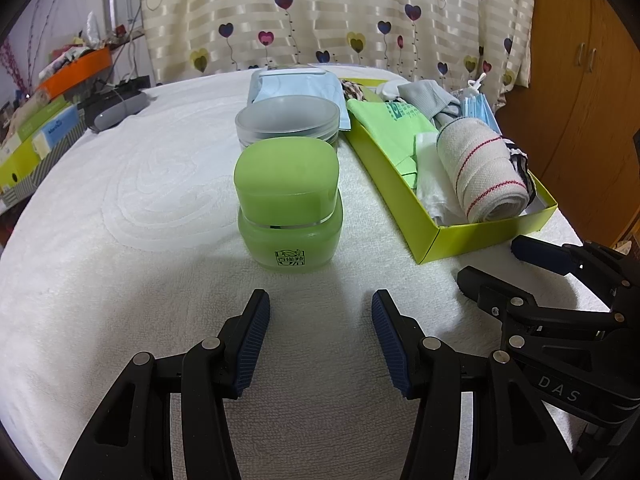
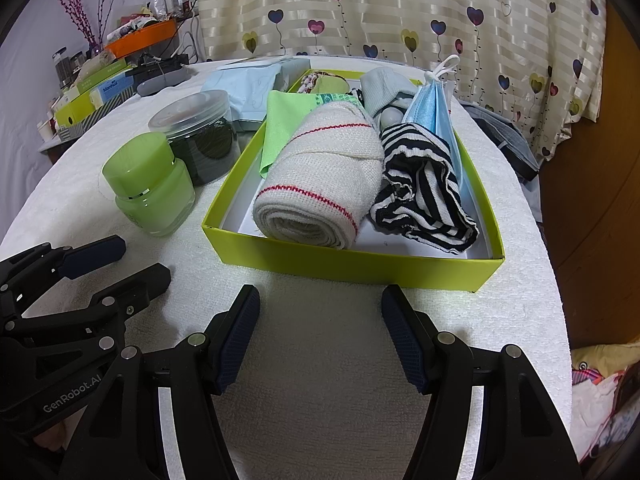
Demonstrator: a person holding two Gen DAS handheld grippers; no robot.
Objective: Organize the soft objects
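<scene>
**Waiting over a box of soft things**

Hiding part of the box floor, the rolled bandage (image 2: 320, 184) lies in the lime-green box (image 2: 352, 264), its long axis running from the near wall toward the curtain, the spiral end facing the cameras. The striped cloth (image 2: 420, 188) touches it on the right; the blue masks (image 2: 432, 112) lean behind. Things further back are hard to tell apart. The left gripper (image 1: 320, 336) and right gripper (image 2: 320, 336) both stand wide with nothing between, above the white towel (image 2: 320, 360).

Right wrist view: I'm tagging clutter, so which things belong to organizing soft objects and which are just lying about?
Job:
lime box
rolled bandage
striped cloth
blue face masks
green cloth
grey sock

Lying about:
green cream jar
clear-lidded jar
orange tray
</scene>
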